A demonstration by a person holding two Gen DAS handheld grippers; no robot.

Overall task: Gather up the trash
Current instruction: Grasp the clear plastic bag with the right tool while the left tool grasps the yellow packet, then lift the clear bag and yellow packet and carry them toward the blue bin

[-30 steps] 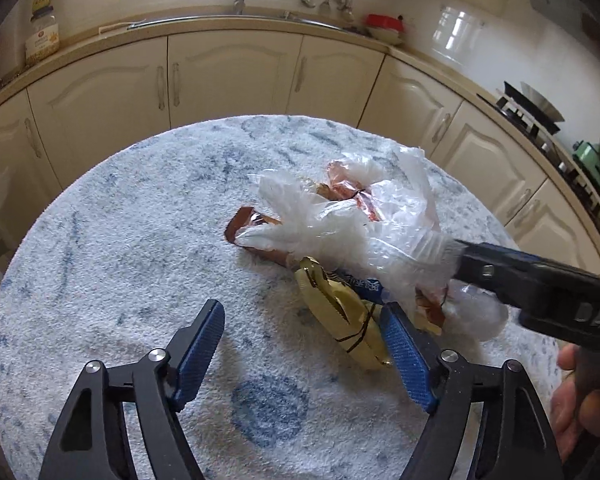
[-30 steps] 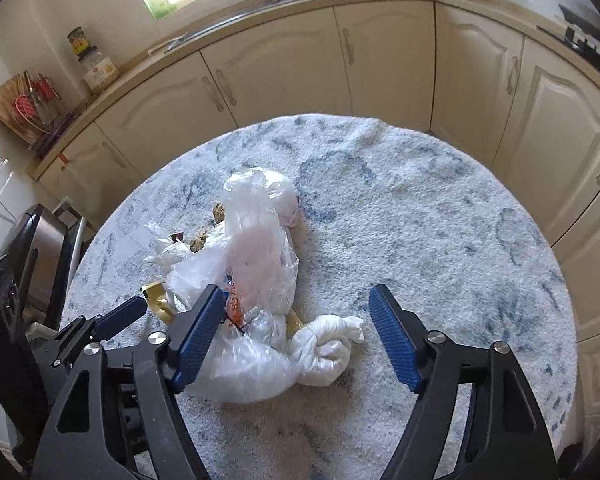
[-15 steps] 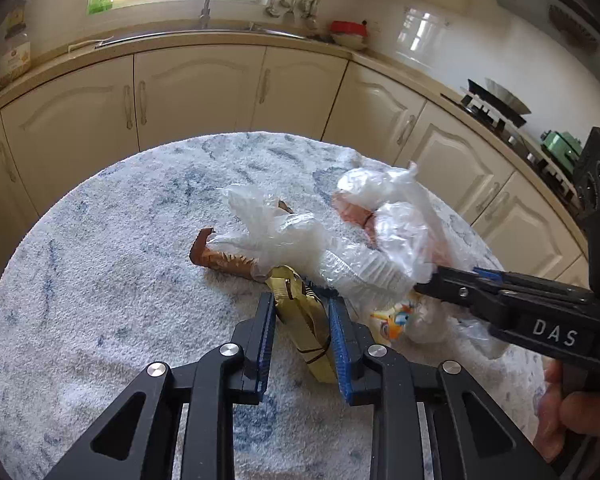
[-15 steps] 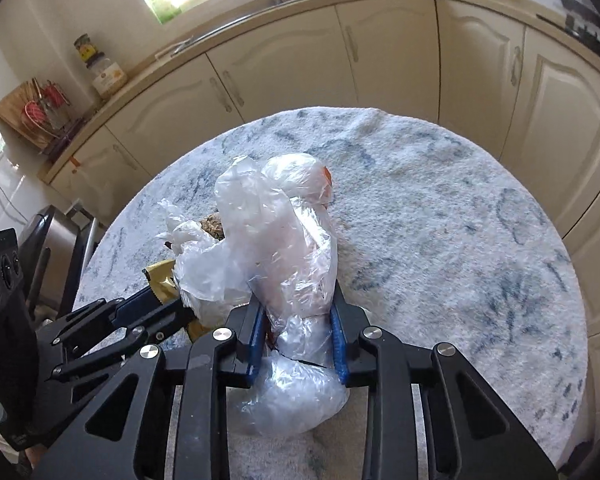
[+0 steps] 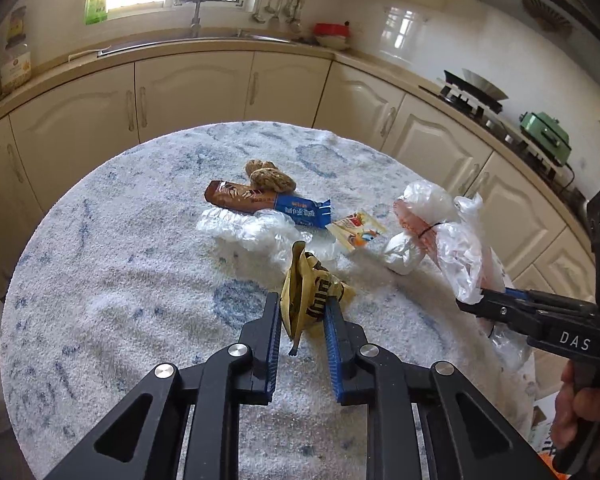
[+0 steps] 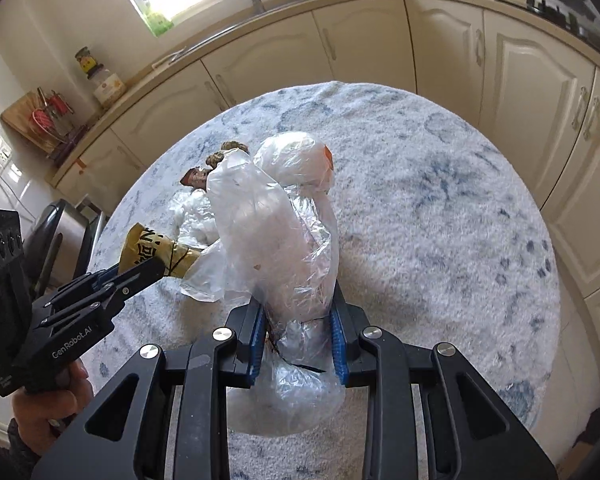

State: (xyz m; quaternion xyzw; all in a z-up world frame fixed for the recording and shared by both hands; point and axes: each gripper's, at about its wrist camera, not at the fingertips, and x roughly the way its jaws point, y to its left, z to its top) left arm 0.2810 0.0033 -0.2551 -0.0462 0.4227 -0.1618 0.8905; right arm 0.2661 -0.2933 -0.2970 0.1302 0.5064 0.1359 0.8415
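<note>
My left gripper (image 5: 302, 300) is closing on a crumpled yellow wrapper (image 5: 300, 276), which stands up between its blue pads just above the round table (image 5: 120, 280). My right gripper (image 6: 296, 304) is shut on a clear plastic bag (image 6: 276, 220) and holds it off the cloth. In the left wrist view the bag (image 5: 456, 248) hangs at the right. On the table behind lie a brown and blue snack wrapper (image 5: 256, 200), two brown lumps (image 5: 270, 176), clear film (image 5: 256, 232), a small colourful sachet (image 5: 356, 230) and a white crumpled wad (image 5: 402, 254).
Cream kitchen cabinets (image 5: 192, 88) curve round behind the table, with a sink under the window and a stove (image 5: 472, 96) at the right. A steel bin (image 6: 60, 232) stands past the table's left edge. A hand (image 5: 580, 412) grips the right gripper's handle.
Both grippers went from open to shut, the left on the yellow wrapper, the right on the plastic bag. Both lifted and pulled back, uncovering the snack wrapper, the lumps and the sachet.
</note>
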